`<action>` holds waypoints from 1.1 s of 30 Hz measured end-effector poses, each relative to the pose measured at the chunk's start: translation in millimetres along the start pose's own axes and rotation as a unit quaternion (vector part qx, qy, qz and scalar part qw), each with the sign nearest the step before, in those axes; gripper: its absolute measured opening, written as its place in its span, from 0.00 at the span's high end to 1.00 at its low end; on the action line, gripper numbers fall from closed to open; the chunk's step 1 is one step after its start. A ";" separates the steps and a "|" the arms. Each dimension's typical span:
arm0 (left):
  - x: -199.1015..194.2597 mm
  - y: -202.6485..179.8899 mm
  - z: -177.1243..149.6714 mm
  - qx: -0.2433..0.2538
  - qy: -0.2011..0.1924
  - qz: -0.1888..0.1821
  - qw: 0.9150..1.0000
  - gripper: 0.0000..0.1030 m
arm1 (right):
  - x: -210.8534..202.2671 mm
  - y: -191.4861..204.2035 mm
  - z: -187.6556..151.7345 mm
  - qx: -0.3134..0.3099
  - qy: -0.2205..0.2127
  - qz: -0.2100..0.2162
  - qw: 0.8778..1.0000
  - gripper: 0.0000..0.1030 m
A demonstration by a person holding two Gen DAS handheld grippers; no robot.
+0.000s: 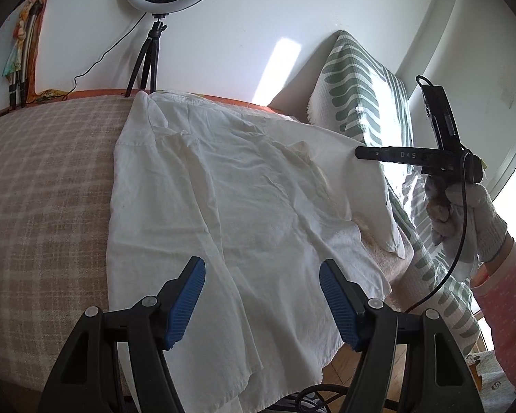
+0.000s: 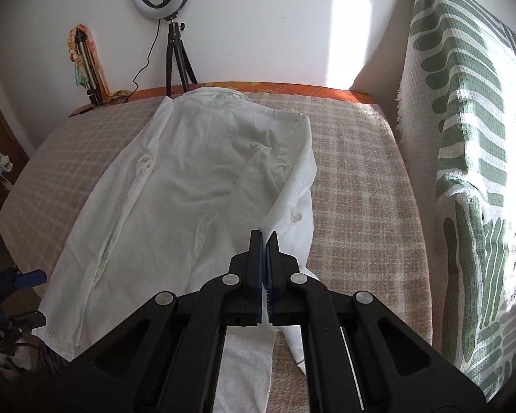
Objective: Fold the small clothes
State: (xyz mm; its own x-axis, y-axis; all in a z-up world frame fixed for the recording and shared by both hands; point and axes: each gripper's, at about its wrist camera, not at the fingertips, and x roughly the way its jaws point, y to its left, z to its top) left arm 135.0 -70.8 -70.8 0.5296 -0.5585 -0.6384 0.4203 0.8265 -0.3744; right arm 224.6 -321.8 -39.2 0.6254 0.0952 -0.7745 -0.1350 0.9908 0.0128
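A small white shirt (image 1: 223, 199) lies spread on the checked bed cover (image 1: 44, 189), collar toward the wall. My left gripper (image 1: 262, 297) is open, its blue pads just above the shirt's near hem. In the right wrist view the shirt (image 2: 196, 186) lies flat with its right sleeve lifted. My right gripper (image 2: 265, 237) is shut on the shirt's right sleeve edge and holds it raised above the shirt's body. The right gripper's body and the gloved hand (image 1: 461, 213) holding it show at the right of the left wrist view.
A ring light on a tripod (image 1: 154, 34) stands at the bed's far edge by the wall. A green-and-white patterned blanket (image 2: 471, 158) covers the upright board on the right. A folded tripod with cloth (image 2: 86, 65) leans at back left. Wooden floor (image 1: 354, 368) shows below the bed's near edge.
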 end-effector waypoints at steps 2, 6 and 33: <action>-5.7 5.0 -2.3 -0.005 -0.003 0.002 1.000 0.32 | 9.5 26.8 1.0 -0.021 0.008 0.004 1.000 0.97; -16.8 16.4 -6.8 -0.013 -0.008 0.008 1.000 0.32 | 40.8 69.9 -3.9 -0.050 0.031 0.007 0.998 0.97; -20.0 0.4 -19.5 -0.001 0.006 -0.002 1.000 0.32 | 27.6 -95.8 -96.8 0.160 0.040 -0.052 0.985 0.35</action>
State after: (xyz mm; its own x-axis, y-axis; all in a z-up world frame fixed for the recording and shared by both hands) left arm 110.3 -58.0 -71.3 0.5181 -0.5613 -0.6453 0.4213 0.8241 -0.3786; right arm 180.4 -423.5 -123.1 0.5588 -0.0040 -0.8293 0.1842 0.9756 0.1194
